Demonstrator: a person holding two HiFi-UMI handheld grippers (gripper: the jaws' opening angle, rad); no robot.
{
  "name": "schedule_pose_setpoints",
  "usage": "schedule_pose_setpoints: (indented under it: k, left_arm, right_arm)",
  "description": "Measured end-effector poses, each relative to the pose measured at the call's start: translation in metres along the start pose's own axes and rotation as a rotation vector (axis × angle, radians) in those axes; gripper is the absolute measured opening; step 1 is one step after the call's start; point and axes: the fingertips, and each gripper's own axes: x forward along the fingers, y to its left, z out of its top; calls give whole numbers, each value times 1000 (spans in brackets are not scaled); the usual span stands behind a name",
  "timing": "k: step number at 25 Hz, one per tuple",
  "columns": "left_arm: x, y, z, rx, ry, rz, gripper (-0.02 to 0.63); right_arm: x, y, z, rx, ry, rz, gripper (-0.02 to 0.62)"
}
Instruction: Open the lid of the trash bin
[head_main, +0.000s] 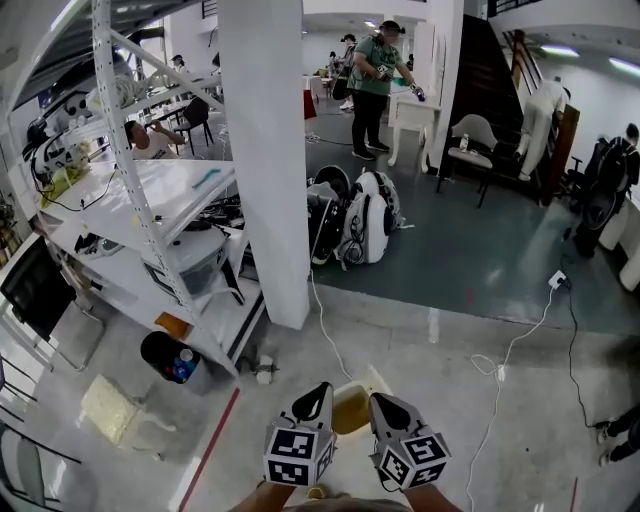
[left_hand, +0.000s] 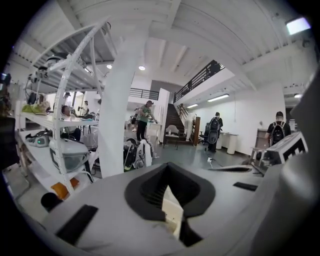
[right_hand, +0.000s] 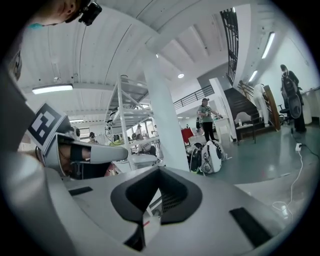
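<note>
Cream trash bin (head_main: 350, 410) is seen on the floor before the white pillar (head_main: 262, 150), flanked by both grippers.
Left gripper (head_main: 318, 392) and right gripper (head_main: 384, 402) are held clenched on nothing; a smooth pale sliver is shown through the jaw slit in the left gripper view only.

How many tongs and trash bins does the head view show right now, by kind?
Tongs: 2 (left tongs, right tongs)
Trash bins: 2 (beige bin between the tongs, black bin further left)
Total: 4
</note>
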Motion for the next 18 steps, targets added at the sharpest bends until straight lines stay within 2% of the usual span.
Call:
schedule_pose_setpoints:
  k: [4, 9, 18]
  left_arm:
    - [-6, 2, 2, 51, -77, 21, -2]
    - [-16, 0, -2, 63, -142, 20, -2]
    - [-22, 2, -8, 55, -153, 20, 0]
  right_arm:
    - [1, 5, 13, -20, -40, 15, 18]
    - [-7, 6, 17, -29, -55, 10, 17]
    - [-13, 12, 18, -23, -73, 13, 17]
